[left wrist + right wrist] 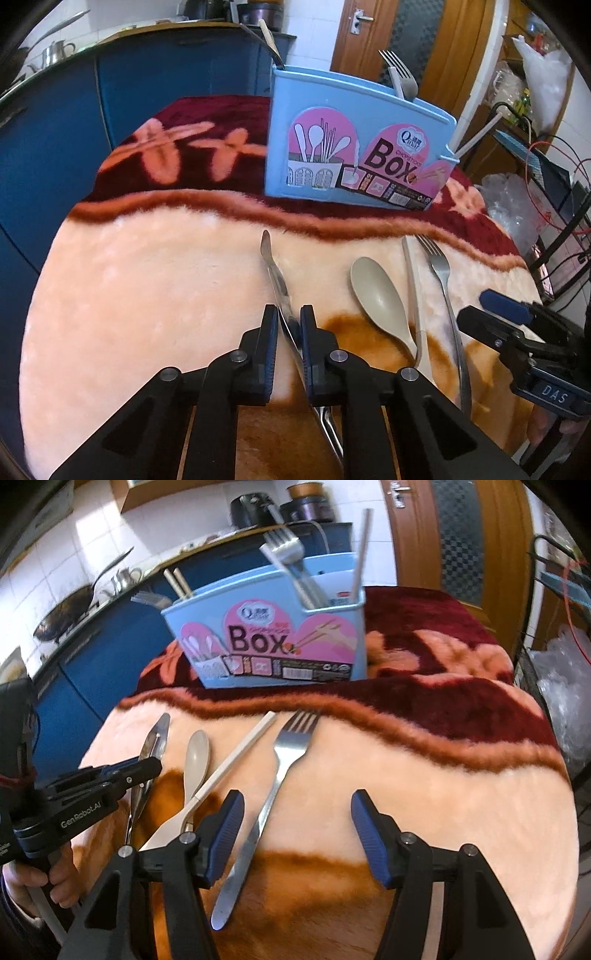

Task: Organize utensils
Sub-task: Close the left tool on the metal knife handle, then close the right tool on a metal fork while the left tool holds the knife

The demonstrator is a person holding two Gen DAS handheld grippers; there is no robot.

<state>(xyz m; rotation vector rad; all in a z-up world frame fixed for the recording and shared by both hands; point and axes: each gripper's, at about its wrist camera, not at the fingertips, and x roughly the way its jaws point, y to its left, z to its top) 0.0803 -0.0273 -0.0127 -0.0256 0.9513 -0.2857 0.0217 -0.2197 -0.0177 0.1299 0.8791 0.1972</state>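
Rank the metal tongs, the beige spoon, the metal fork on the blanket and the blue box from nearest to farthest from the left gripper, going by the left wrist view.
1. Tongs: between the jaws of the left gripper.
2. Spoon: just to the right.
3. Fork: farther right, past a white utensil.
4. Box: upright at the back.

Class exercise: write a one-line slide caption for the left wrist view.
Left gripper closed on metal tongs, spoon and fork alongside, blue utensil box behind.
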